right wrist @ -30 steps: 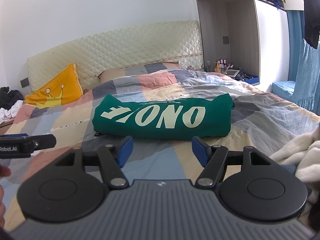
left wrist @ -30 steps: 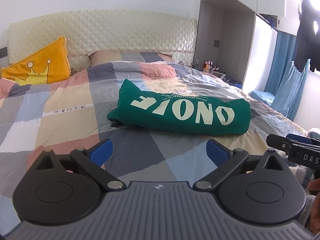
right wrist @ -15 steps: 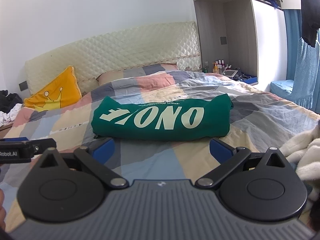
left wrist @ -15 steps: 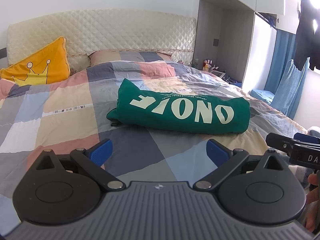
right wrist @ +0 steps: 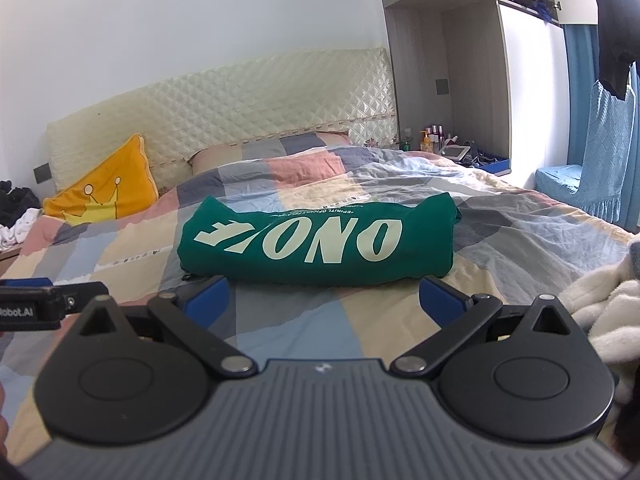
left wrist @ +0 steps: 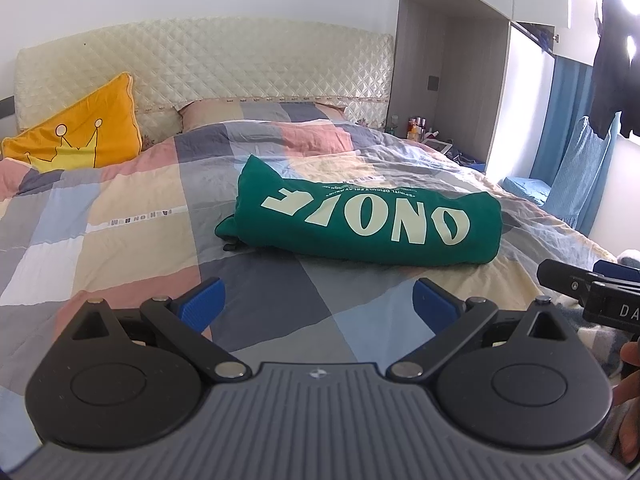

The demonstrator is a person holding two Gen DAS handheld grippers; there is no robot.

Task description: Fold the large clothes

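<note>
A green garment (left wrist: pixel 368 220) with large cream lettering lies folded into a flat bundle in the middle of the bed (left wrist: pixel 120 216), also seen in the right wrist view as the green garment (right wrist: pixel 320 244). My left gripper (left wrist: pixel 318 304) hovers short of it, open, with nothing between its blue pads. My right gripper (right wrist: pixel 324 300) is open wide just in front of the bundle's near edge, holding nothing. Each gripper's side shows at the edge of the other's view.
A patchwork duvet (right wrist: pixel 500 216) covers the bed. A yellow crown cushion (left wrist: pixel 84 140) leans on the quilted headboard (left wrist: pixel 240 64). A white fluffy blanket (right wrist: pixel 604 312) lies at the right. A bedside shelf with bottles (right wrist: pixel 436 136) and blue curtains (left wrist: pixel 576 152) stand beyond.
The right gripper's jaws have spread from partly open to fully wide. The left gripper and the green garment have stayed put.
</note>
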